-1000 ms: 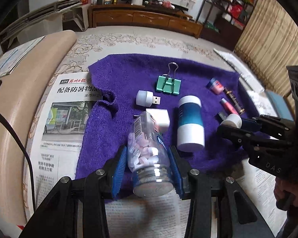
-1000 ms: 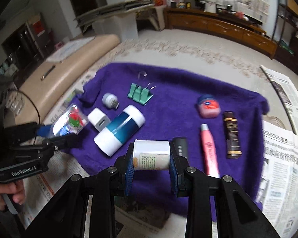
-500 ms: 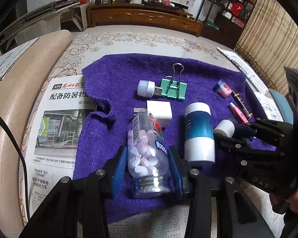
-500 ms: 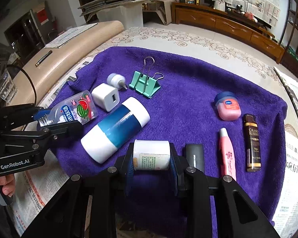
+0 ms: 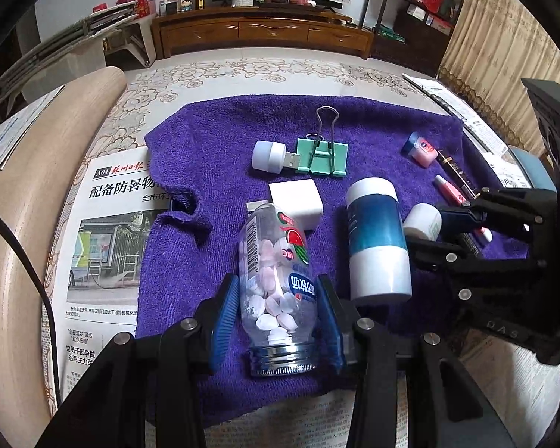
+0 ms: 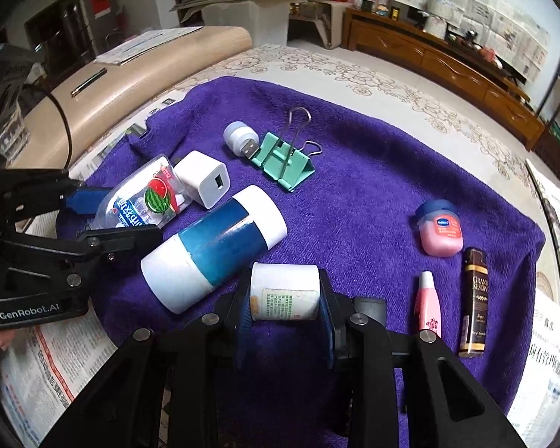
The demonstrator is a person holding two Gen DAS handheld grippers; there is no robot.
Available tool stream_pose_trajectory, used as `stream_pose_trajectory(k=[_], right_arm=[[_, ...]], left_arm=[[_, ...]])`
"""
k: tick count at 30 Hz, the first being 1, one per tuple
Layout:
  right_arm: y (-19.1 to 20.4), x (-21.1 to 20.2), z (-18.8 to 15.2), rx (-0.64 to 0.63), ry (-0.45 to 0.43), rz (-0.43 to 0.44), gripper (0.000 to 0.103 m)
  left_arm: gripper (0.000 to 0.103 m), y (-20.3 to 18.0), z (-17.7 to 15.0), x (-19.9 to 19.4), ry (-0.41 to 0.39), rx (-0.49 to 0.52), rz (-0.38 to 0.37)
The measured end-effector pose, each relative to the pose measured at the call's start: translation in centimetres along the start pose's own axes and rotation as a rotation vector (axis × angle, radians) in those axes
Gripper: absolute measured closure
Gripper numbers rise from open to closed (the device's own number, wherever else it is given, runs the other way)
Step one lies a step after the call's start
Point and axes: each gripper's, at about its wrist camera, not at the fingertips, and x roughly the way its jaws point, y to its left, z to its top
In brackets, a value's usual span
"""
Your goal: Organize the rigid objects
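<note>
Blue rubber pads line both sets of tongs, and each set is loaded. The left gripper is closed about halfway onto a clear candy bottle with a watermelon label, pads pressing its sides just above the threaded, capless neck; pale pink and white tablets lie loose inside. The right gripper is closed to a similar width on a small white pill bottle, held crosswise with its printed label facing up.

Procedure for the step in hand, judged to be setting each bottle down in a row on the purple towel:
1. Keep the candy bottle's open neck level or raised; tipping it toward the camera could spill tablets.
2. Lower each bottle until it bears on the towel before spreading the pads.
3. Release slowly; both bottles are round and may roll.

Whether either bottle already touches the towel cannot be confirmed from these views.

Just beside both grippers, between them, lies a blue-and-white cylindrical container. A white USB charger cube sits at the candy bottle's far end, apparently touching it. Beyond lie a white USB night light and a mint-green binder clip. Well apart toward the right edge lie a pink lip-balm jar, a pink tube and a dark brown tube.
</note>
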Motion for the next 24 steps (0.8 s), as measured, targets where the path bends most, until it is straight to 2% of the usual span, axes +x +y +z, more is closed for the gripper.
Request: stream_pose_trajectory(k=[8, 14, 16, 18, 21, 22, 23, 24], right_arm=[[-0.2, 0.0, 0.1, -0.055, 0.02, 0.034, 0.072], [-0.3, -0.3, -0.3, -0.076, 0.036, 0.025, 0.062], [-0.3, -0.5, -0.4, -0.084, 0.042, 0.018, 0.061], [-0.3, -1.0, -0.7, -0.086, 0.043, 0.012, 0.061], [-0.6, -2.9, -1.3, -0.063, 0.02, -0.008, 0.057], [-0.7, -3.9, -1.5, -0.041, 0.0, -0.012, 0.049], [-0.8, -4.9, -1.8, -0.016, -0.023, -0.011, 0.036], [-0.8, -6.3, -2.3, 0.017, -0.054, -0.013, 0.029]], left_arm=[[0.063, 0.1, 0.0, -0.2, 0.006, 0.002, -0.003], [0.063, 0.4, -0.2, -0.9, 0.01, -0.011, 0.001], [0.059, 0.3, -0.4, -1.5, 0.002, -0.006, 0.005], [0.046, 0.2, -0.9, -2.6, -0.013, -0.001, 0.016], [0.016, -0.4, -1.8, -4.8, -0.059, 0.017, 0.028], [0.003, -0.7, -2.1, -5.7, -0.074, 0.021, 0.05], [0.001, -0.9, -2.5, -6.6, -0.092, 0.025, 0.061], [0.0, -1.1, -2.9, -7.6, -0.109, 0.021, 0.059]])
